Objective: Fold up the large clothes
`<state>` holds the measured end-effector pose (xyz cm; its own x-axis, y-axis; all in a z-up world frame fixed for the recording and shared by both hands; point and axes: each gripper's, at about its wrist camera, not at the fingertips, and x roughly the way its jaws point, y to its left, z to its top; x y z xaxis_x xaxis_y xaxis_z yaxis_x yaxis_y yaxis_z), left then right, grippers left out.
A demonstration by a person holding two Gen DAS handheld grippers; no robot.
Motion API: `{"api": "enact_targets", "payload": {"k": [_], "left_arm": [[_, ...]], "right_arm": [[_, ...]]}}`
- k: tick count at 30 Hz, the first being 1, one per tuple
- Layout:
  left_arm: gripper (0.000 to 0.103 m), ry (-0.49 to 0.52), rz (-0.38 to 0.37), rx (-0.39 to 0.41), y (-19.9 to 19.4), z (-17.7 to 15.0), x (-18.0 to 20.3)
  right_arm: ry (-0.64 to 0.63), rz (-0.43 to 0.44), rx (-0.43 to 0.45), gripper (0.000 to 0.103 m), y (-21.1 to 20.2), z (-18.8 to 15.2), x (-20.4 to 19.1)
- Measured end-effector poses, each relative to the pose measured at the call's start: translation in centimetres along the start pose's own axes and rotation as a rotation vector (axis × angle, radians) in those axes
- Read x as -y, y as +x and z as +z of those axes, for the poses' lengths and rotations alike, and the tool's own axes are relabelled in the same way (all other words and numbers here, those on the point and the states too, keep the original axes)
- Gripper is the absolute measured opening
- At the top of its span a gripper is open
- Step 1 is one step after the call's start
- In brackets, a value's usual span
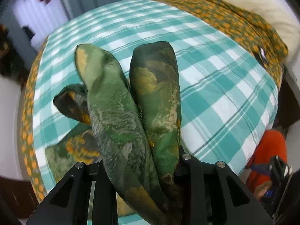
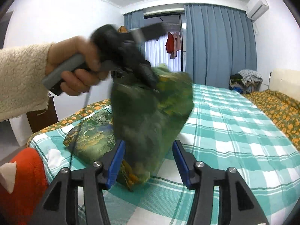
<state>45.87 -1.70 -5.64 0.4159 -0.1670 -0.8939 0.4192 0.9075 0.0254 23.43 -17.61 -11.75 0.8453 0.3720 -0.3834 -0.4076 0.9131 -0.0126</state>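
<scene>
On the checked bedspread, the left gripper clamped the green garment (blurred); the right gripper gaped wide, holding nothing.

This is a bedroom in a home. A bed spread with a teal-and-white checked sheet fills the lower right of the right wrist view, with an orange-flowered green cover along its far edge at the right. Long blue curtains hang at the centre top, beside a doorway where clothes on hangers show. A wall air conditioner sits at the upper right. A heap of laundry lies at the right, behind the bed.
</scene>
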Motion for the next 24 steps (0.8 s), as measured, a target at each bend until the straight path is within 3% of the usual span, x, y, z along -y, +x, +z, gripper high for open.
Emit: {"api": "enact_targets", "payload": {"k": [13,24], "left_arm": [[0.03,-0.187,-0.063,0.016,1.0,-7.0,-10.5],[0.031,-0.365,-0.137,0.039,2.7,-11.4,-18.3]], "right_arm": [[0.15,-0.005,-0.153,0.054,3.1,-1.2,2.6],[0.178,0.183,-0.273,0.054,12.2,3.0,-1.5]]}}
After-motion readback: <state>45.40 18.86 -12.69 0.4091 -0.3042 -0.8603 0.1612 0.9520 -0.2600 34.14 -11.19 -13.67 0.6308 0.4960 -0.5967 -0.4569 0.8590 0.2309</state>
